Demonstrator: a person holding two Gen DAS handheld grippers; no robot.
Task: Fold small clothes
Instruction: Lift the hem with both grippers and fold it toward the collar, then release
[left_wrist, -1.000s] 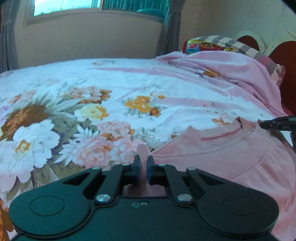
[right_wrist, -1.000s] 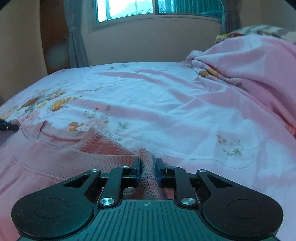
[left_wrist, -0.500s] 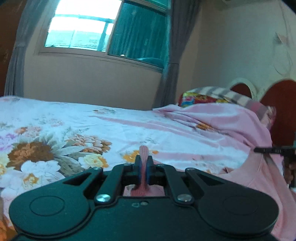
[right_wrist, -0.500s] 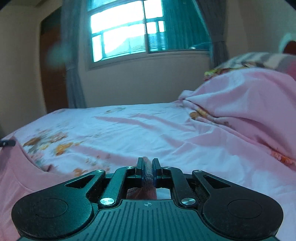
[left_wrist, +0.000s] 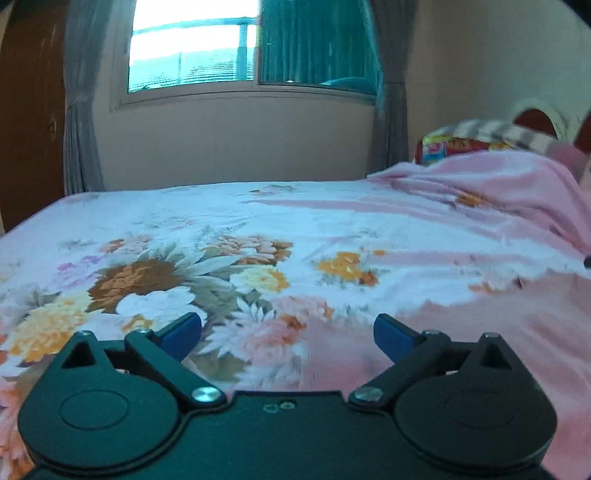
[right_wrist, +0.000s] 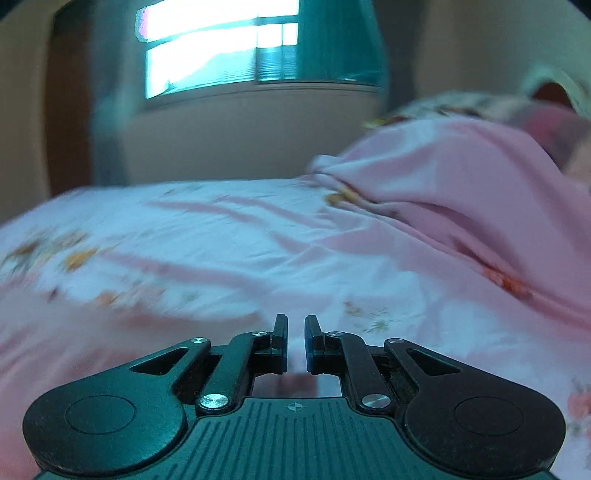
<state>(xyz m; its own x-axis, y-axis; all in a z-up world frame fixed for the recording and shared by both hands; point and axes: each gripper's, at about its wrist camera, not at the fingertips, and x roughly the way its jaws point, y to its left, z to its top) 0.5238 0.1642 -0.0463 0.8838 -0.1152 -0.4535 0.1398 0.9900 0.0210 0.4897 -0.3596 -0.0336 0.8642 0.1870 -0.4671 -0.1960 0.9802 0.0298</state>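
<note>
Left wrist view, left gripper (left_wrist: 288, 334) just opened, empty; pink garment (left_wrist: 517, 332) on bed (left_wrist: 258, 221)

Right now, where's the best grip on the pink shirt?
Probably pinch the pink shirt at its left edge as the left wrist view shows it, where it meets the floral bedsheet. It lies flat, so only the border offers a lip. Come in low from the sheet side, one finger sliding under. Blur hides whether that edge is collar or hem.

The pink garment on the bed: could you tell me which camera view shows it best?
The left wrist view: the pink garment lies fairly sharp at lower right, beside the open left gripper. The right wrist view shows only a blurred pink patch at lower left.
</note>
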